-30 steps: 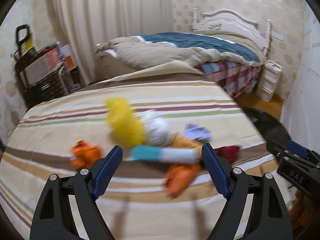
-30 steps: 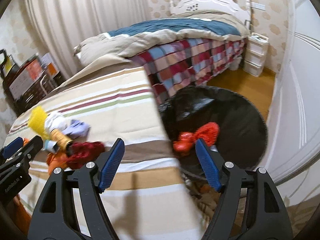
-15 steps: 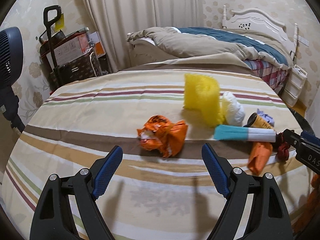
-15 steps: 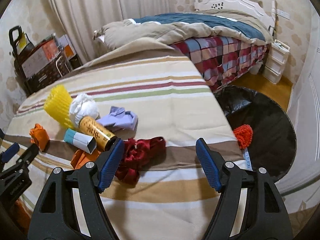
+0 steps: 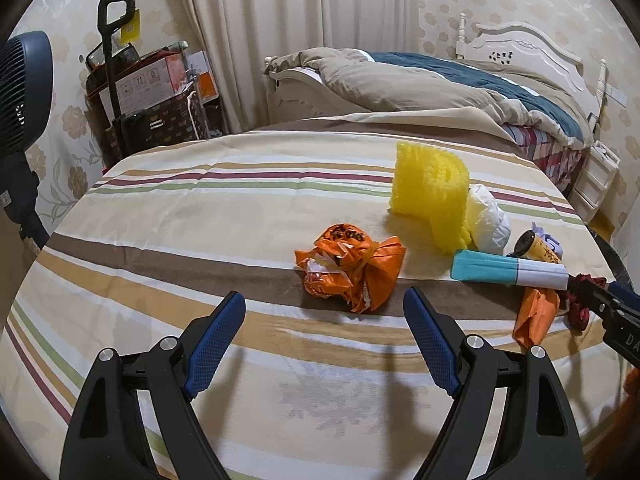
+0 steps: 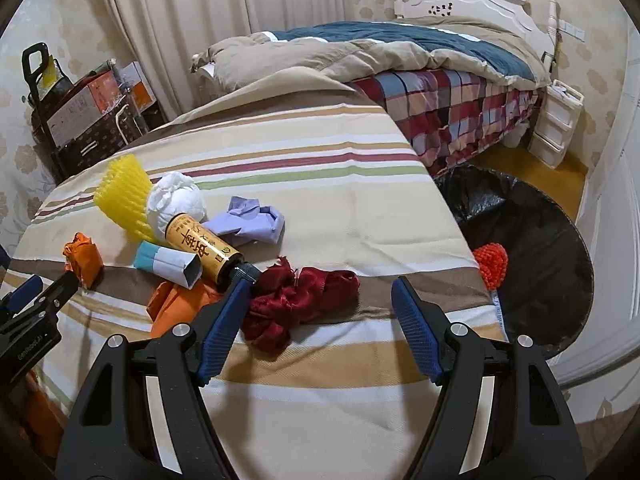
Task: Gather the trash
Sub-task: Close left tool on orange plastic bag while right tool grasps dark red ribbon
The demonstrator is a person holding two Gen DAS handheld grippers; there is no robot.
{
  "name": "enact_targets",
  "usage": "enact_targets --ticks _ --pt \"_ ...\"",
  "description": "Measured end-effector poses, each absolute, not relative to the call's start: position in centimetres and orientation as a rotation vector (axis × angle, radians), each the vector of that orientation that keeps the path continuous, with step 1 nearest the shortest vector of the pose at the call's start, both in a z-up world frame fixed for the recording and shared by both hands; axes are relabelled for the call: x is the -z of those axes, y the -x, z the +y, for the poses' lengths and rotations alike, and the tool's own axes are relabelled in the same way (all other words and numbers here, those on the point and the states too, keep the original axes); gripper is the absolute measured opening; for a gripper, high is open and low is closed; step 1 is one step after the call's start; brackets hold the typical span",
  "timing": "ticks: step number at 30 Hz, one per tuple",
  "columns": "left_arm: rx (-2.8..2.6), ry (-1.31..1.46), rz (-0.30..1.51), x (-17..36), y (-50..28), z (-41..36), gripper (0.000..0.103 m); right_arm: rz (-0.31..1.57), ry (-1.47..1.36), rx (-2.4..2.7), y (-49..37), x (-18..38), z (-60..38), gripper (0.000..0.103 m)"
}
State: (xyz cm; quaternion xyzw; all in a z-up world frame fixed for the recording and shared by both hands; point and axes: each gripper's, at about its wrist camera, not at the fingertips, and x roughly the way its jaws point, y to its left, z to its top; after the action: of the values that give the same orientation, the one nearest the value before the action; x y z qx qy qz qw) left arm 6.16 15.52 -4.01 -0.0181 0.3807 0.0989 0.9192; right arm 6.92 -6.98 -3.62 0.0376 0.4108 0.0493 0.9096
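Observation:
Trash lies on the striped tablecloth. My left gripper is open and empty, just in front of a crumpled orange bag. Behind it lie a yellow foam net, a white wad, a teal-and-white box and a smaller orange wrapper. My right gripper is open and empty over a dark red crumpled cloth. A yellow bottle and a lilac paper wad lie beyond it. A black-lined bin holds a red-orange net.
An unmade bed stands behind the table. Boxes and a trolley are at the back left, a fan at the far left. A white drawer unit stands by the wall at right.
The left gripper swung left, from the teal box to face the orange bag. The right gripper swung left from the bin to above the dark red cloth.

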Motion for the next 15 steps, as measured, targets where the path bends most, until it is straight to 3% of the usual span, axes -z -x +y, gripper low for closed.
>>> enact_targets --ticks 13,15 --pt "-0.209 0.066 0.79 4.2 -6.1 16.9 0.081 0.875 -0.072 -0.083 -6.4 4.0 -8.0 0.072" --pt "-0.201 0.064 0.788 4.1 -6.0 16.8 0.081 0.881 -0.069 -0.099 -6.6 4.2 -7.6 0.067"
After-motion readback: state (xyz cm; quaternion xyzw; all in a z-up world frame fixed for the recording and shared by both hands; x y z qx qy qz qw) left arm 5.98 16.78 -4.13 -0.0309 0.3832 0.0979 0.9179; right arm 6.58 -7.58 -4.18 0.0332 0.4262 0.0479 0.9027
